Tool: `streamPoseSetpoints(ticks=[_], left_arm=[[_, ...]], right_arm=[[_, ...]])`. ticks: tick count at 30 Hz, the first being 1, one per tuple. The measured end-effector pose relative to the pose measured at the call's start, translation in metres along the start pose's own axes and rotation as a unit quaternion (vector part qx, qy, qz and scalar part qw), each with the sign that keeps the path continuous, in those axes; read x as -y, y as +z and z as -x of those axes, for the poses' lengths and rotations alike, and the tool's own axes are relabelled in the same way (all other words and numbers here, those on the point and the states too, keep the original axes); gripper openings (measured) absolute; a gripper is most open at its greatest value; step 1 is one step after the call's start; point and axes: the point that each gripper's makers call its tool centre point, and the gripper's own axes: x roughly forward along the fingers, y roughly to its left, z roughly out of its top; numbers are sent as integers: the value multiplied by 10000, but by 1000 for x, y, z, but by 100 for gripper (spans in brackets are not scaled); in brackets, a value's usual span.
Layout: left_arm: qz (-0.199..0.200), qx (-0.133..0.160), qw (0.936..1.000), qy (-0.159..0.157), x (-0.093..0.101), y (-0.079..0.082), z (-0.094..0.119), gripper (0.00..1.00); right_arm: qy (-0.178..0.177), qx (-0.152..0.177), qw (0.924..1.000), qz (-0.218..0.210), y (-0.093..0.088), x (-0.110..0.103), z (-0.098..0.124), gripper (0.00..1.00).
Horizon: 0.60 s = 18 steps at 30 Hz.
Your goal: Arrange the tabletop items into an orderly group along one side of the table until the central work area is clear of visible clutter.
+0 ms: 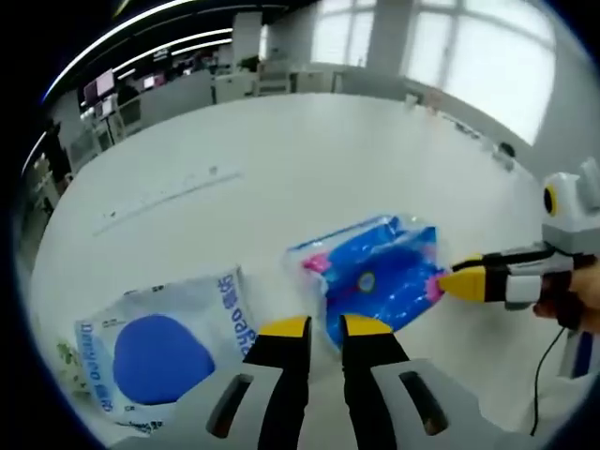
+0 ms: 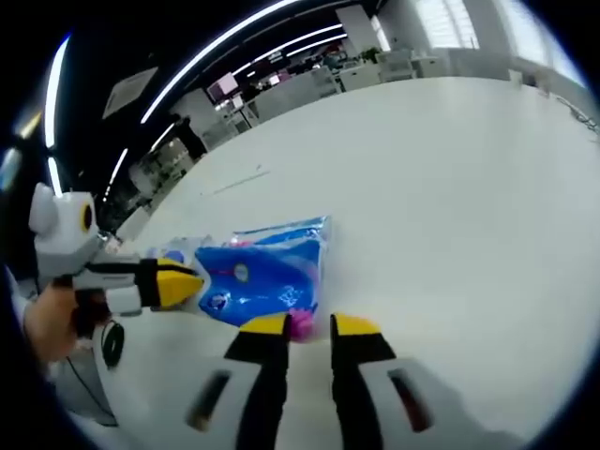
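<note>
White table (image 1: 281,159) wide open, blue packet (image 1: 380,277) between both grippers' yellow tips

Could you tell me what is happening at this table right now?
A person holds a gripper in each hand over a white table. Both grippers close in on a blue packet from opposite ends: the left gripper and the right gripper. A white pouch lies beside it.
</note>
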Motion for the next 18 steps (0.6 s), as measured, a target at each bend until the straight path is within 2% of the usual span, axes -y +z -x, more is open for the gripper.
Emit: streamPoseSetpoints(ticks=[2, 6, 14, 18], left_arm=[[21, -13, 10000, -10, 1, 0, -1, 0], [161, -42, 9999, 21, -2, -1, 1, 0], [238, 150, 9995, 152, -3, 11, 12, 0], [252, 117, 9993, 252, -8, 9, 14, 0]], right_arm=[[37, -45, 10000, 10, -2, -2, -2, 7], [4, -59, 10000, 73, -1, -2, -1, 1], [72, 136, 9997, 202, 13, -8, 0, 0], [148, 127, 9996, 220, 13, -12, -2, 0]])
